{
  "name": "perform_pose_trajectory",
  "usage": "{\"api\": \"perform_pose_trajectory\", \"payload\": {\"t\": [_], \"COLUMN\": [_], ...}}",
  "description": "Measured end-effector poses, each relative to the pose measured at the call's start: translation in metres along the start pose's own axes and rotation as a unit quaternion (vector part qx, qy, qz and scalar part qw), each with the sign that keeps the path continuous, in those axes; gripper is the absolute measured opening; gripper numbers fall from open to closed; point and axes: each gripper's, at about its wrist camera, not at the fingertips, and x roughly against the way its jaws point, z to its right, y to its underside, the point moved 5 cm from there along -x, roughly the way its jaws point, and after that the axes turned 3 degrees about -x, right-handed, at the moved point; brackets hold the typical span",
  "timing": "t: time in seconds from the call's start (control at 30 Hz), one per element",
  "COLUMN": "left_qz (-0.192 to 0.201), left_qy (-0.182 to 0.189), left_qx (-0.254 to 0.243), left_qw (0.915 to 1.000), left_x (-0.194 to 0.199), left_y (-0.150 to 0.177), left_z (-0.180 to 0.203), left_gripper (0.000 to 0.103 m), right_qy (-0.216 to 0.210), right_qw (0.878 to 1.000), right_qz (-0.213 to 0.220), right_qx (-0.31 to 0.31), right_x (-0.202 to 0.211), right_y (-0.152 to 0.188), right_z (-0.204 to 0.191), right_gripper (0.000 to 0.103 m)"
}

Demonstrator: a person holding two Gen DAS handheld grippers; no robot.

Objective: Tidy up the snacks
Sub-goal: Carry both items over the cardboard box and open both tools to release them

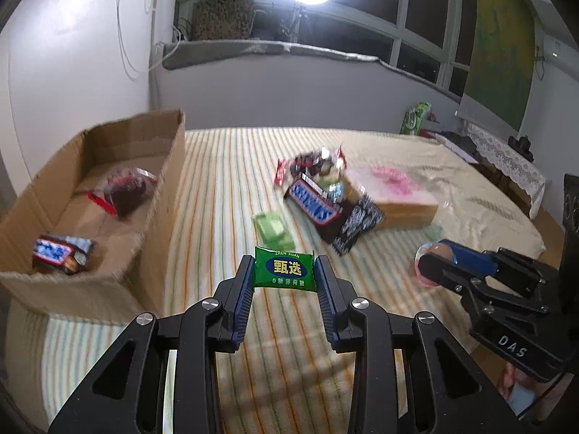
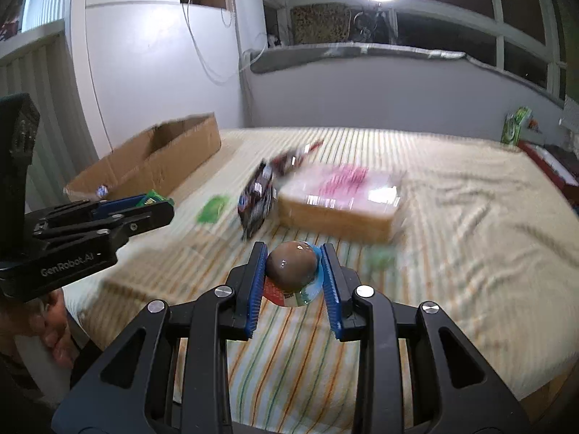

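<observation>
Left hand-held gripper [image 1: 284, 275]: clenched on green mint candy packet [image 1: 283, 268], pads pressing both side edges, packet held flat, face toward the camera, clear above the striped bed cover [image 1: 289, 354]. Light, thin foil; crinkly, soft, likely to buckle or slide out if squeezed harder. Hold across the short sides looks adequate; no call for more pressure.

Right hand-held gripper [image 2: 294, 271]: clenched on round brown jelly cup [image 2: 292, 266], pads on opposite sides of the dome, printed lid rim hanging below. Smooth, glossy, curved plastic; slippery by the look, apt to squirt out under a tilt. Better kept level, grip low near the rim flange.

Cardboard box [image 1: 155, 217]: far left on the bed, open top, flaps up. Already inside: a dark red packet [image 1: 125, 190] and a blue-and-red bar [image 1: 59, 255]. Bare floor left in the middle and near end of the box, ample for both items. Tall near wall and right wall demand a lift over the edge before release.

Remaining pile [image 1: 322, 199]: centre of the bed, far of both grippers — chocolate bars, patterned packet, second green packet [image 1: 273, 229] lying alone just left of it, a large wrapped block [image 2: 343, 199] on the right. Background blurred; exact contacts within the pile not readable.

Open bed between grippers and box, nothing in the path. Grippers side by side, well apart; risk of crowding at the box mouth if both go in together.
</observation>
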Motion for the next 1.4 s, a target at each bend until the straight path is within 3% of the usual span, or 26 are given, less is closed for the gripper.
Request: {"api": "perform_pose_trajectory", "payload": {"t": [0.27, 0.47, 0.83, 1.07, 1.4], "left_qz": [0.094, 0.142, 0.145, 0.14, 0.124], "left_qy": [-0.007, -0.011, -0.016, -0.021, -0.112], "left_qx": [-0.025, -0.038, -0.042, -0.017, 0.042], "left_qw": [0.9952, 0.9891, 0.9884, 0.9898, 0.9851], "left_x": [0.064, 0.103, 0.104, 0.098, 0.107], "left_y": [-0.065, -0.09, -0.089, -0.082, -0.057], "left_z": [0.01, 0.014, 0.01, -0.021, -0.117], "left_gripper": [0.031, 0.032, 0.032, 0.031, 0.031], "right_qy": [0.025, 0.03, 0.023, 0.007, -0.096], "right_qw": [0.994, 0.992, 0.994, 0.995, 0.986], "right_qz": [0.103, 0.118, 0.097, 0.074, 0.054], "right_qx": [0.033, 0.041, 0.047, 0.069, 0.122], "right_x": [0.074, 0.091, 0.075, 0.045, -0.013], "right_y": [-0.077, -0.086, -0.085, -0.087, -0.092], "right_z": [-0.016, -0.026, -0.038, -0.07, -0.175], "right_gripper": [0.031, 0.031, 0.031, 0.031, 0.031]}}
